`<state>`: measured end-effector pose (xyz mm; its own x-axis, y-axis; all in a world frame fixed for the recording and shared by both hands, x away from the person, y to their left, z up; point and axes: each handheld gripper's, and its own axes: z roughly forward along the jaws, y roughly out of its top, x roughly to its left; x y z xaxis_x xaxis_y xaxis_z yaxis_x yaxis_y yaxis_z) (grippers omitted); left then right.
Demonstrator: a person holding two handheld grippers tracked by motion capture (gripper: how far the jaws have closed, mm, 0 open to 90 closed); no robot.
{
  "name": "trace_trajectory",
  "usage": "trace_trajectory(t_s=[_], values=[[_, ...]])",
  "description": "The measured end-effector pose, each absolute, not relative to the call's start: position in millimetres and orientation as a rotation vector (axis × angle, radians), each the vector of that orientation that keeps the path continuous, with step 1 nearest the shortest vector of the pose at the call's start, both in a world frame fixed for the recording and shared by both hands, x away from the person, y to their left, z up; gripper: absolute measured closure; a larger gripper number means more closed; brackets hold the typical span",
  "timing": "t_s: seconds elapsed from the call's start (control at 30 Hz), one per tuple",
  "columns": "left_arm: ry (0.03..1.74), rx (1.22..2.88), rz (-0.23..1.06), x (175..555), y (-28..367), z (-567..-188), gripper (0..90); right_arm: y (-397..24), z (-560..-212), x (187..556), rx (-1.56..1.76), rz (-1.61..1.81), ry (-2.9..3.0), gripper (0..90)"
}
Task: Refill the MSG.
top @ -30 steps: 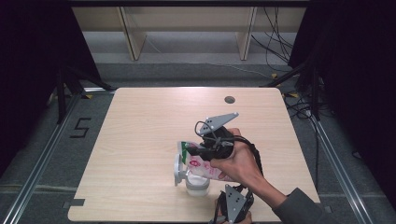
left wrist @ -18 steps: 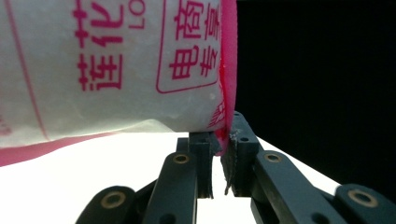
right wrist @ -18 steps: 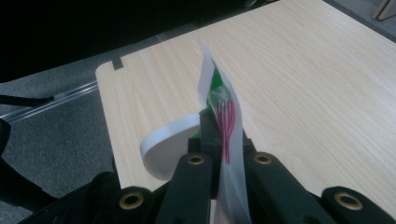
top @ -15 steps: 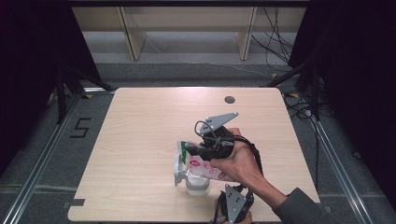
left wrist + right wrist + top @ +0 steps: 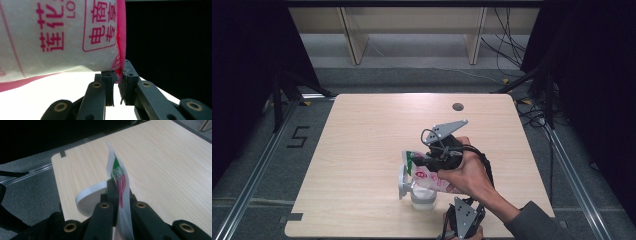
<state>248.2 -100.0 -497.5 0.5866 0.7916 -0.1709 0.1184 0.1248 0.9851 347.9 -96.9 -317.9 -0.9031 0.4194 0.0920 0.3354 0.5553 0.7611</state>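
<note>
A white pouch (image 5: 428,176) with pink print and a green top hangs tilted over a clear jar (image 5: 423,198) near the table's front edge. The jar's white lid (image 5: 402,181) stands flipped open at its left. My right gripper (image 5: 416,162), in a hand reaching in from the lower right, is shut on the pouch's green top end (image 5: 119,178), with the round lid (image 5: 90,198) just below. My left gripper (image 5: 453,205) comes up from the front edge. Its jaws pinch the pouch's pink lower edge (image 5: 121,65), and the left gripper (image 5: 117,78) stands almost closed.
The pale wooden table (image 5: 372,135) has a small dark hole (image 5: 457,106) near its far edge. Wide bare wood lies to the left and behind the jar. Dark floor, rails and cables surround the table.
</note>
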Motion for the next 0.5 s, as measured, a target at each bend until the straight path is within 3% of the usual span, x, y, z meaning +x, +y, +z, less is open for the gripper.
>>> trace_trajectory(t_s=[0.5], values=[[0.850, 1.389, 0.596, 248.8, -98.8, -496.6, 81.8, -96.5, -316.7, 348.7, 0.662, 1.289, 2.674, 90.0]])
